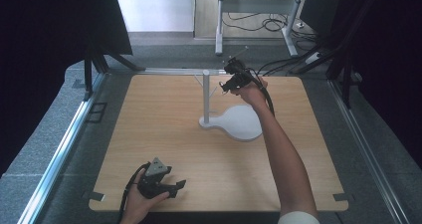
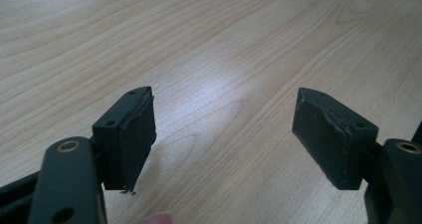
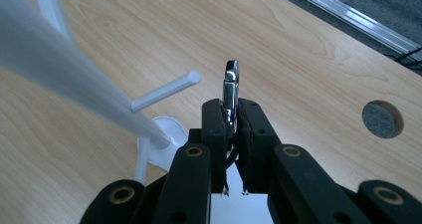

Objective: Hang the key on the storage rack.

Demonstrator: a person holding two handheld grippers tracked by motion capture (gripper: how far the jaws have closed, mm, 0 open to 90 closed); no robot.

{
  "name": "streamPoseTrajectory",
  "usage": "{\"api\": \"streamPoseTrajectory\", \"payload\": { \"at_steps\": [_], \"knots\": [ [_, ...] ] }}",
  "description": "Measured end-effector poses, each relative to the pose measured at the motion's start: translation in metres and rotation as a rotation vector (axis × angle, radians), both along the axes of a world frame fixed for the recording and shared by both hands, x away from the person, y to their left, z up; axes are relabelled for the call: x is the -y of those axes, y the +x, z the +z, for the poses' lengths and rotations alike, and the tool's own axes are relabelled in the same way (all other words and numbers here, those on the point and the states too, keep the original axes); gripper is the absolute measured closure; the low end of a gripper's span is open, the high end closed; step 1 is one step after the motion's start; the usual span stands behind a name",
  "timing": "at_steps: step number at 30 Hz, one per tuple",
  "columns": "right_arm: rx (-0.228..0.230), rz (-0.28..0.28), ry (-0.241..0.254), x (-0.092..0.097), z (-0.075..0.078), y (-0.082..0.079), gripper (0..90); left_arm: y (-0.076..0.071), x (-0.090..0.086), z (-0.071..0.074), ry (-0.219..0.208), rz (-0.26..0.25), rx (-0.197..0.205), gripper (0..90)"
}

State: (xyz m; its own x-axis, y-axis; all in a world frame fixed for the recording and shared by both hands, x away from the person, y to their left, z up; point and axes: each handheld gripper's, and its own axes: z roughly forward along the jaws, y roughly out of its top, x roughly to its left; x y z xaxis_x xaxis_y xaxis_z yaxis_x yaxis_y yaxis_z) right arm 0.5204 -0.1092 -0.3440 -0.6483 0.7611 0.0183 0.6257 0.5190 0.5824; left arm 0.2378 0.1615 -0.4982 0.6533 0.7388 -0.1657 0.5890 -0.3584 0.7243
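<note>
A white stand (image 1: 205,97) with a tall post and thin side pegs rises from a rounded white base (image 1: 244,124) at the middle of the wooden table. My right gripper (image 1: 227,84) is held up just right of the post's top. In the right gripper view that gripper (image 3: 231,118) is shut on a small shiny metal clip (image 3: 232,80), which sticks up from the jaws close to a white peg (image 3: 164,90) on the post (image 3: 59,67). My left gripper (image 1: 176,186) rests low near the front left, and stands open (image 2: 224,134) over bare wood.
The light wooden tabletop (image 1: 164,129) is framed by grey carpet and aluminium rails (image 1: 59,154). A round hole (image 3: 381,119) is cut in the wood to the right of the jaws. Cables (image 1: 278,64) and a desk frame (image 1: 254,7) lie beyond the far edge.
</note>
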Motion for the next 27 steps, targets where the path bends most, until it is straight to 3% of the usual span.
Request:
{"api": "streamPoseTrajectory", "payload": {
  "at_steps": [27],
  "knots": [
    [0.02,0.044,-0.015,-0.017,-0.005,-0.014,83.2,0.0,0.002,-0.002,0.005,-0.003,-0.004,25.6]
  ]
}}
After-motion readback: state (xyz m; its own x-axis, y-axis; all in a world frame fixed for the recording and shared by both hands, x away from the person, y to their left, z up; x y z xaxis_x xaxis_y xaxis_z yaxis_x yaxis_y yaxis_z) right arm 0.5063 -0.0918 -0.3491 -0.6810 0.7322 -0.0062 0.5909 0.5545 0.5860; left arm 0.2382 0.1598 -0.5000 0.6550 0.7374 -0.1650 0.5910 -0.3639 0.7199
